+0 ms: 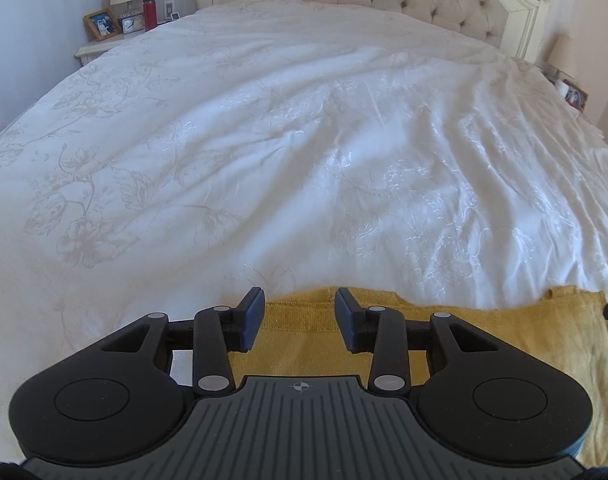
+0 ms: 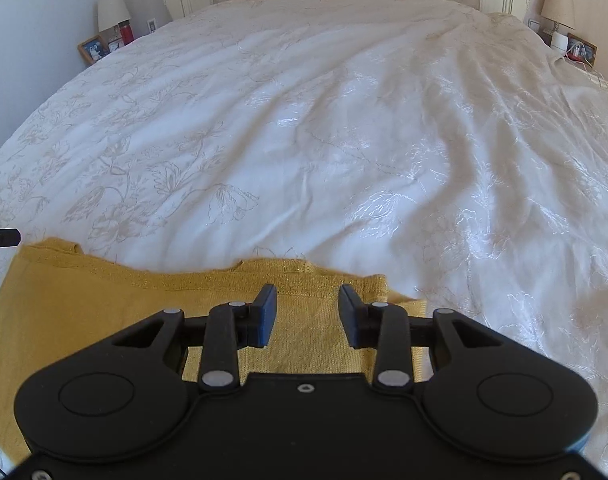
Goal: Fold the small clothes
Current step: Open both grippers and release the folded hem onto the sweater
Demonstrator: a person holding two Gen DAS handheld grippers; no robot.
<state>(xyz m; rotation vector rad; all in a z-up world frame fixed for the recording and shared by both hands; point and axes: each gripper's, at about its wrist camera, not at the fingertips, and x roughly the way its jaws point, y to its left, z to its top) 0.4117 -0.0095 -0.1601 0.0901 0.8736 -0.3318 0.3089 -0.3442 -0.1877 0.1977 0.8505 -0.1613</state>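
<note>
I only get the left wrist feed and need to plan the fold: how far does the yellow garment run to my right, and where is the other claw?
Observer: The yellow garment ends just past the right claw; its right edge lies on the white bedspread beside that claw's outer finger.
Operator: Is that claw gripping anything?
Observer: No, its jaws stand apart above the cloth, with nothing between them.
Operator: Anything on the bed beyond it?
Observer: Only bedspread; a bedside lamp stands at the far right, off the bed.
</note>
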